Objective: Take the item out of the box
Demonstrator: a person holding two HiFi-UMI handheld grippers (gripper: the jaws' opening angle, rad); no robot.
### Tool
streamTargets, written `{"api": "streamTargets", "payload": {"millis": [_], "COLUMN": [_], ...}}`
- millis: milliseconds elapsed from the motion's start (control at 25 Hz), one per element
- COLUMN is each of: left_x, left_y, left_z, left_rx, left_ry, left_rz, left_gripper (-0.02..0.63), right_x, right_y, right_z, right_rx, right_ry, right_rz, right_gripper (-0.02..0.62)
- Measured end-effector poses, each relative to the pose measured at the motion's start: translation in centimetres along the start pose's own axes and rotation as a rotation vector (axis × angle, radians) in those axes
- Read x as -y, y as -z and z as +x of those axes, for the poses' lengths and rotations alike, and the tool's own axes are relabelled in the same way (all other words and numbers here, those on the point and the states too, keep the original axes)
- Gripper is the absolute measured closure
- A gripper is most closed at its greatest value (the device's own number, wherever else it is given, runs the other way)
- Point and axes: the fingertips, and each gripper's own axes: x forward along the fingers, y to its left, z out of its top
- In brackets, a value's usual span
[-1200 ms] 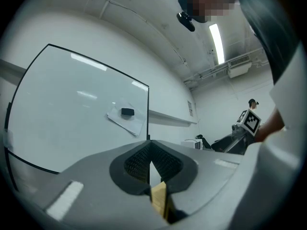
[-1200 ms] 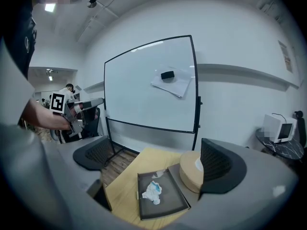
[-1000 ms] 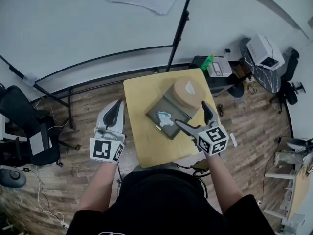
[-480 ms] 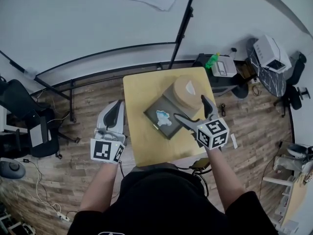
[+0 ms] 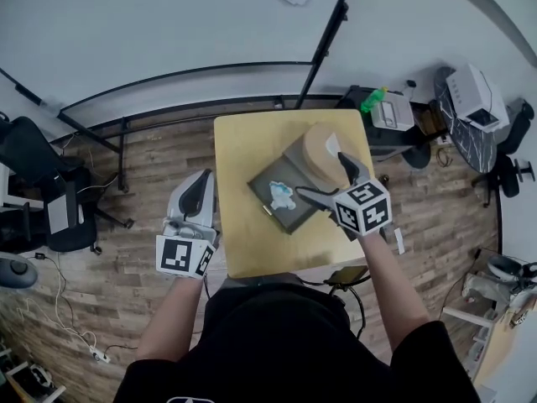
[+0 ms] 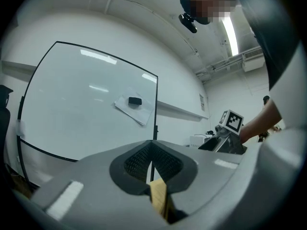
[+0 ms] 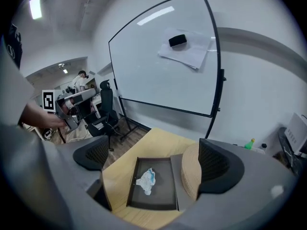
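Observation:
An open dark grey box (image 5: 283,201) (image 7: 152,185) lies on a small wooden table (image 5: 252,154). Inside it rests a crumpled white and blue item (image 5: 281,196) (image 7: 146,180). A tan round lid or pad (image 5: 317,147) (image 7: 190,170) sits against the box's far right side. My right gripper (image 5: 323,183) (image 7: 156,159) hovers open over the box's right edge, jaws wide apart with nothing between them. My left gripper (image 5: 198,193) (image 6: 152,169) is held off the table's left edge, its pads pressed together.
A whiteboard on a stand (image 5: 168,32) fills the space beyond the table. Black office chairs (image 5: 38,191) stand at the left. A printer (image 5: 474,95) and a green bottle (image 5: 372,101) sit at the back right. Wooden floor surrounds the table.
My right gripper has moved forward and up over the box toward the tan lid. The left gripper has barely moved.

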Motion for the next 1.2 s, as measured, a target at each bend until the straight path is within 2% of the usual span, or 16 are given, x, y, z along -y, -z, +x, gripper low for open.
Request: {"api": "streamTargets", "payload": {"millis": [240, 880, 1080, 1200], "left_x": [-0.4, -1.3, -1.3, -1.3], "left_y": [1.2, 3.5, 4.3, 4.7], "left_z": [-0.5, -1.5, -1.9, -2.2], "left_rx": [-0.017, -0.049, -0.058, -0.065], "left_ry": [-0.021, -0.077, -0.087, -0.095], "left_rz": [-0.007, -0.042, -0.052, -0.055], "left_gripper": [0.607, 0.607, 0.607, 0.607], "right_x": [-0.5, -3.1, -2.1, -2.0], "right_y": [0.6, 7.7, 10.9, 12.7], "right_z": [3.1, 9.8, 11.9, 12.8], "right_rx": [-0.153, -0.570, -0.690, -0.747], "right_ry": [-0.083, -0.287, -0.295, -0.315], "right_rz": [-0.082, -0.463, -0.590, -0.625], "right_gripper": [0.000, 0.011, 0.043, 0.052]}}
